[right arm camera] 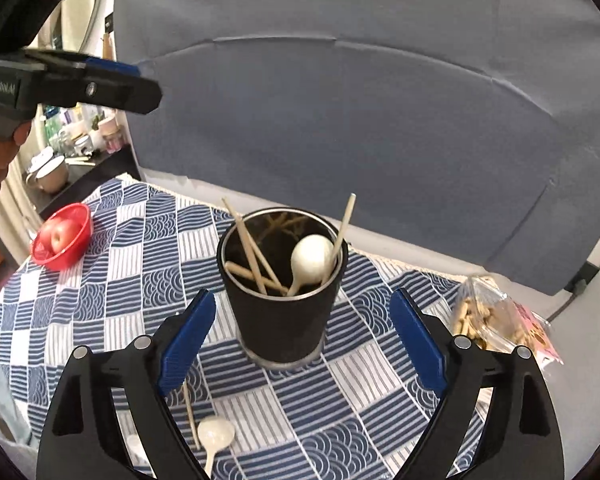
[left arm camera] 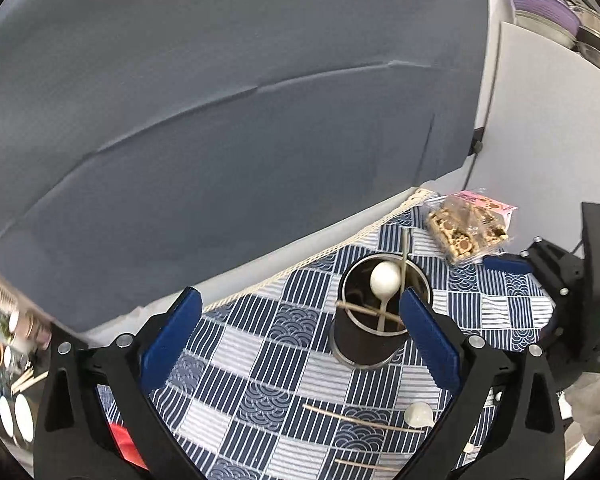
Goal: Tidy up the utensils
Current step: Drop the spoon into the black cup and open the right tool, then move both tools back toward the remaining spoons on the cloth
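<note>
A table covered by a blue-and-white patchwork cloth (right arm camera: 340,392) with a lace edging along its far side. Upright near the middle of the cloth stands a dark cup (right arm camera: 282,280) with a metal rim. Near the cloth's left edge sits a red bowl (right arm camera: 70,248), tilted. At the right edge lies a clear snack bag (right arm camera: 496,320). On the near part of the cloth, well apart from the cup, lie a white spoon (right arm camera: 215,436) and, just beside it, loose chopsticks (left arm camera: 360,420), flat on the fabric.
</note>
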`<state>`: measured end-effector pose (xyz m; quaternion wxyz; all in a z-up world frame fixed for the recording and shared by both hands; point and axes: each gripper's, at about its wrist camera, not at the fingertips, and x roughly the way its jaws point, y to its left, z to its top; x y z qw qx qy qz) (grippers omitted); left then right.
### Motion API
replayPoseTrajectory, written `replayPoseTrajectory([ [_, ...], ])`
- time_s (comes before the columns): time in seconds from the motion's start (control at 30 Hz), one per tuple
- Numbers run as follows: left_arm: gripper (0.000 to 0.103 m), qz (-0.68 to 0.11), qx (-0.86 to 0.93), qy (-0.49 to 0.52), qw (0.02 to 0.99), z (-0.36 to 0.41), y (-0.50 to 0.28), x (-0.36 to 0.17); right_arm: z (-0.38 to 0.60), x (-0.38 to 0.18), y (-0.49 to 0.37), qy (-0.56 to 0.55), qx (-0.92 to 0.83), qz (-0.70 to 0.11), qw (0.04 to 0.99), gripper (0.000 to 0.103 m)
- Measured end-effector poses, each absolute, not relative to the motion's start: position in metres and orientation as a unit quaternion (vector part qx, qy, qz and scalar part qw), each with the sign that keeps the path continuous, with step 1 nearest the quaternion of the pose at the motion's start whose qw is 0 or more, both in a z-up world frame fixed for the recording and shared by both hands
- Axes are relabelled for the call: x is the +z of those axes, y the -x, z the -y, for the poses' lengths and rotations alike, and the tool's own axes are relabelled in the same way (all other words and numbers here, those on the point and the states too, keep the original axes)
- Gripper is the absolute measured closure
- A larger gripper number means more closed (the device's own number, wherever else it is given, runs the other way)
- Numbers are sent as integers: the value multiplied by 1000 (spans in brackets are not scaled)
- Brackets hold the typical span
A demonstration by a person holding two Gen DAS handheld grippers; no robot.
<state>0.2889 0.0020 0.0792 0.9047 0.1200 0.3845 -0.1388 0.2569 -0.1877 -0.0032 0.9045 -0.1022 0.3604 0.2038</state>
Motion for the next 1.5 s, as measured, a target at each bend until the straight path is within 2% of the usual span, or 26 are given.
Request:
replayPoseTrajectory([
  [0.47,6,-427,-96,-108,893,9,-226,51,205,-6,-219,103,210,-395,888,16],
  [0.97,6,-432,-93,-68,894,15,-152,27,214,-27,-175,116,230,-402,879,15],
  [1.5,6,-495,-61,-39,866,-13,-105,-54,196,-66,-165,145,251,-442,849,15],
])
